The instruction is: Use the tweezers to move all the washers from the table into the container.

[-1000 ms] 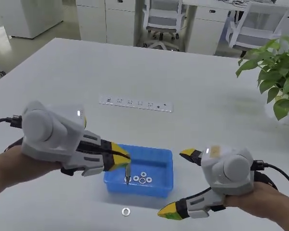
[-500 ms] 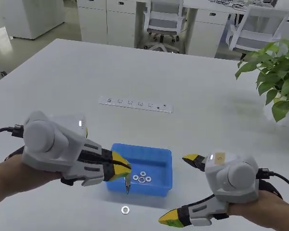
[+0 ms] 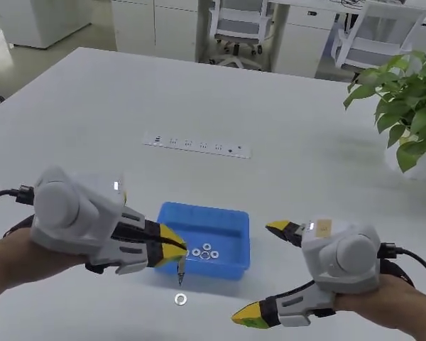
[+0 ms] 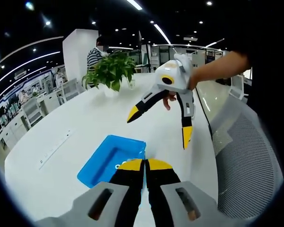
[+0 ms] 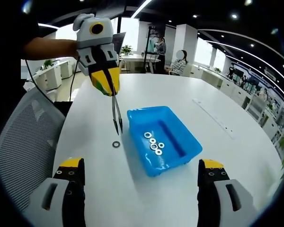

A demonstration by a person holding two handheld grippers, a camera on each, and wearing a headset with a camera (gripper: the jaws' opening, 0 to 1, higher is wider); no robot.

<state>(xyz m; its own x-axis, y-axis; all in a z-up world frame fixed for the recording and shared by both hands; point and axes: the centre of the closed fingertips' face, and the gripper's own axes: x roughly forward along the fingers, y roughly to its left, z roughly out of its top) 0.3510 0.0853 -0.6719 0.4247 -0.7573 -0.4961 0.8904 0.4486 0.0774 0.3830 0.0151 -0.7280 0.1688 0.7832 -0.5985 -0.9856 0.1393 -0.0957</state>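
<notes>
My left gripper point(image 3: 176, 249) is shut on a pair of slim metal tweezers point(image 3: 180, 273), whose tips point down just in front of the blue container's point(image 3: 199, 212) near wall. One loose washer point(image 3: 180, 300) lies on the white table a little below those tips. Several washers point(image 3: 204, 252) lie inside the container. The right gripper view has the tweezers point(image 5: 116, 116) hanging from the left gripper point(image 5: 106, 78), tips slightly above and beside the washer point(image 5: 116, 144), left of the container point(image 5: 180, 142). My right gripper point(image 3: 259, 271) is open and holds nothing, right of the container.
A white power strip point(image 3: 197, 146) lies across the table beyond the container. A potted green plant point(image 3: 405, 106) stands at the right edge. Office chairs point(image 3: 234, 28) stand past the table's far edge. In the left gripper view, the open right gripper point(image 4: 158, 128) hovers beyond the container point(image 4: 111, 158).
The left gripper has drawn the tweezers back out of the container and toward the near side, so the tips now stand over the table close to the loose washer. The right gripper stays open.
</notes>
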